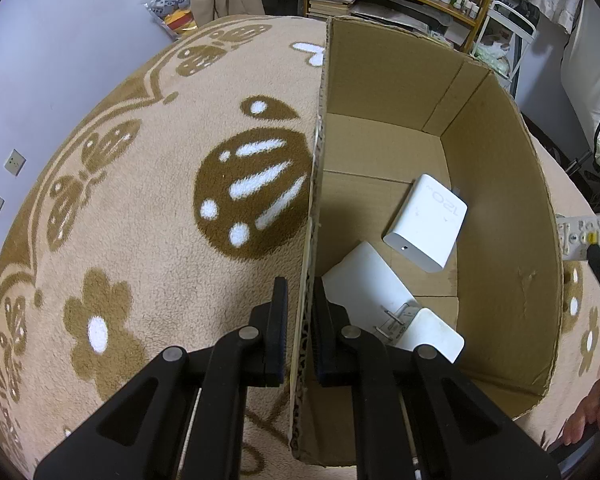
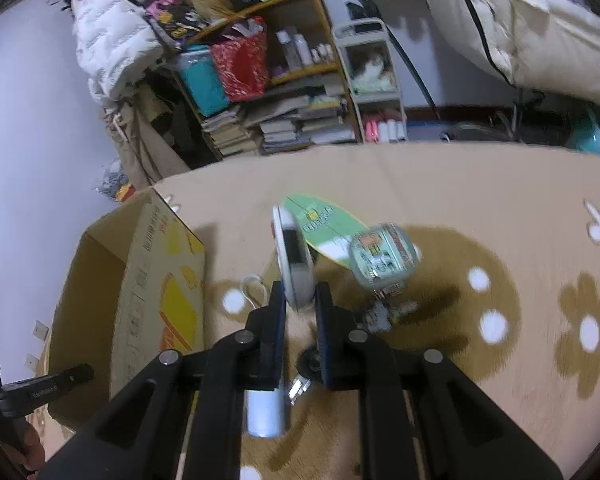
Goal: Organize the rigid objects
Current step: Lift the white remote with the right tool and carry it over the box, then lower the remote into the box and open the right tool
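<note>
A fleecy beige blanket with brown flowers, butterflies and white spots covers the work surface, its pile soft and matte. On it stands an open cardboard box, raw corrugated brown inside, with yellow print on its outer face in the right wrist view. The left gripper is clamped on the box's near wall, one black ribbed pad outside and one inside the corrugated edge. In the box lie a smooth white rectangular charger with rounded corners and grey lettering, tilted against the far wall, and two more white, hard-plastic blocks, one showing metal prongs. The right gripper is closed on a slim white remote control, seen edge-on, held off the blanket and pointing away from the camera. Just beyond it on the blanket lie a flat green oval card and a blurred, clear plastic capsule with colourful contents.
</note>
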Demonstrator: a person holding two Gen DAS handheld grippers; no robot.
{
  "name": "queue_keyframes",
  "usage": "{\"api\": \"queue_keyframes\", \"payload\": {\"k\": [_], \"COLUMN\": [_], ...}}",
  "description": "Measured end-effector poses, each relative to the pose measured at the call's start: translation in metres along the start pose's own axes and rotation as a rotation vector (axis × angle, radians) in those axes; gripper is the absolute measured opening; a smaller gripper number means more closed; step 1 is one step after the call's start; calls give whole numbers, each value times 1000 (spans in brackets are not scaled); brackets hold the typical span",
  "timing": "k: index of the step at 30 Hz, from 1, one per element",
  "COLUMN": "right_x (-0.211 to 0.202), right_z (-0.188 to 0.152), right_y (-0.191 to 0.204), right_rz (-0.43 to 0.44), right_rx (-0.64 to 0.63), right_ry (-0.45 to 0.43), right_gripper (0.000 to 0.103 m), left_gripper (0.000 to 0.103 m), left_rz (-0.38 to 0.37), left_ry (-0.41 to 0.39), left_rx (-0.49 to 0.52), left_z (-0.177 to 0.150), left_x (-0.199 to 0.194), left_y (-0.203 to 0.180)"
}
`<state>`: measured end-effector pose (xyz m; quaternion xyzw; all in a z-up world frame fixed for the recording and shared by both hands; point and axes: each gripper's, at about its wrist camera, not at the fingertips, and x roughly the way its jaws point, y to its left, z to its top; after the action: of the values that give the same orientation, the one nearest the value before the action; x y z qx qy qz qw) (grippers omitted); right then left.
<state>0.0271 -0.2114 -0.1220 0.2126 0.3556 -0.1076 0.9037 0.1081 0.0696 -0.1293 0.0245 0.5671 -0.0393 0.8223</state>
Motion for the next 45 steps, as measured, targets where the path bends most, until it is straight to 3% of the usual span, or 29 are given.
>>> {"api": "queue_keyframes", "payload": {"k": [11, 18, 26, 34, 45], "right_x": [-11, -45, -67, -58, -19], "right_z": [14, 41, 62, 42, -1], "right_y": [29, 55, 102, 140, 156], "right_rz": [-5, 46, 162, 243, 288], "right_rx": [-90, -137, -192, -274, -315], "right_ry": [-50, -134, -184, -132, 48], "right_gripper": [15, 15, 15, 15, 15], "left_gripper": [10, 10, 10, 10, 10], "left_rz": [-8, -17, -16, -14, -22], "left_ry": [2, 5, 5, 5, 6], "left_rx": [-6, -18, -17, -16, -21], "left_z": [0, 1, 1, 1, 2], "left_x": [0, 1, 1, 1, 1], "left_y": [1, 4, 3, 3, 3]}}
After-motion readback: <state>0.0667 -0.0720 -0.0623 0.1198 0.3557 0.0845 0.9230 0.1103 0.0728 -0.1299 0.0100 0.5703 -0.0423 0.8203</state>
